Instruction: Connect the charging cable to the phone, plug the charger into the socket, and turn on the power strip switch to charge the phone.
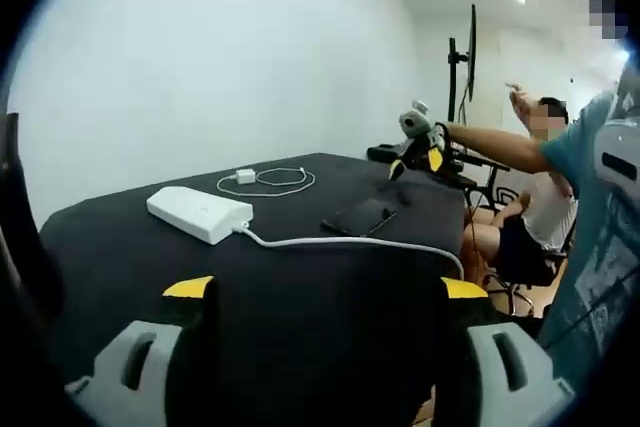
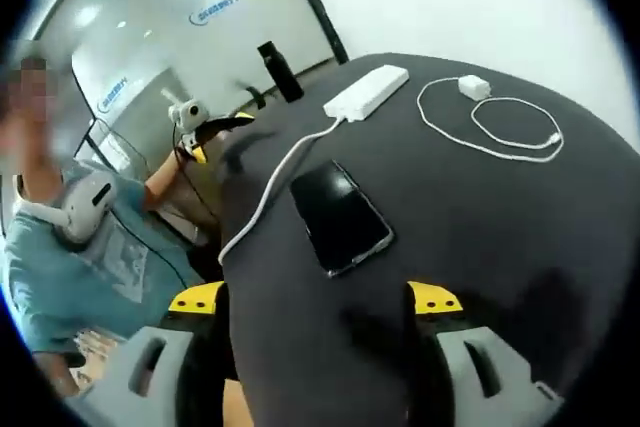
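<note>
The phone (image 2: 341,217) is a flat, glossy black slab with rounded corners, lying face up on the table (image 2: 520,247) just above centre in the right gripper view, its long axis running from upper left to lower right of the frame; in the left gripper view it (image 1: 360,216) lies right of centre, dark against the matte black tabletop (image 1: 150,257). The charger (image 2: 473,86) is a small white block at the upper right of the right gripper view, with its thin white cable (image 2: 515,135) in loose loops beside it, lying apart from the phone; in the left gripper view charger (image 1: 245,176) and cable (image 1: 283,182) sit at upper centre. The strip (image 1: 199,213) is a long white plastic box left of centre in the left gripper view, with a thick white cord (image 1: 350,242) trailing right to the table edge; in the right gripper view the strip (image 2: 366,92) points from upper right to lower left, and its cord (image 2: 275,182) curves down past the phone. A dark bottle (image 2: 280,71) stands near the upper centre. The left gripper (image 1: 327,292) has grey jaws with yellow tips spread wide apart, holding nothing, low over the near table. The right gripper (image 2: 315,302) is likewise spread and empty, hanging over the table edge below the phone. A person (image 2: 60,247) in a teal shirt stands at the left of the right gripper view.
</note>
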Tool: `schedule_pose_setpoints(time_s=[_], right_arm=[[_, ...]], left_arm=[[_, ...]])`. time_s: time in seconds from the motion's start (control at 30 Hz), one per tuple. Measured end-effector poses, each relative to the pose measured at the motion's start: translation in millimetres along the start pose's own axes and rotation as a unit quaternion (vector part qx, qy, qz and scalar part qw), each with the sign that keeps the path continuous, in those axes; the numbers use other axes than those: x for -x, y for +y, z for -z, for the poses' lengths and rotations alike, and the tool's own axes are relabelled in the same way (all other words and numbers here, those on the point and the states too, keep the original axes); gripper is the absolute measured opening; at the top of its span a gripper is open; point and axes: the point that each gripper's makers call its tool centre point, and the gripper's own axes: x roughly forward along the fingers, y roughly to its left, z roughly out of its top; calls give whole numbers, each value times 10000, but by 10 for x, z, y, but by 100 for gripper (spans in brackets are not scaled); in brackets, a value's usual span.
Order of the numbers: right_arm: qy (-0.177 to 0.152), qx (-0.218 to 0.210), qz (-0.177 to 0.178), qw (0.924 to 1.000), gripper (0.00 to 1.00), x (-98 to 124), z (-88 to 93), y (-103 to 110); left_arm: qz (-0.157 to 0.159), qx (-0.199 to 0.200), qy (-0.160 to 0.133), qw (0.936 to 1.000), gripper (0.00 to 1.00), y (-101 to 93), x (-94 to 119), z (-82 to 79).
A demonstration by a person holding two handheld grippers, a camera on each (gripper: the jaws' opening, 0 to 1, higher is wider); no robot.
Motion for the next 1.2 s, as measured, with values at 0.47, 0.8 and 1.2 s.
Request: schedule_pose_setpoints(time_s=[0.47, 0.8, 1.2], right_arm=[[1063, 118, -1895, 9760, 61, -625, -648, -37], [2095, 60, -2874, 9346, 58, -1050, -540, -22], [2349, -81, -3152, 9195, 52, -1117, -426, -16]], left_arm=[[-334, 99, 106, 9993, 82, -251, -276, -4], [-930, 246, -225, 9951, 88, -512, -769, -100], [-1334, -873, 177, 9871, 92, -519, -1776, -89]])
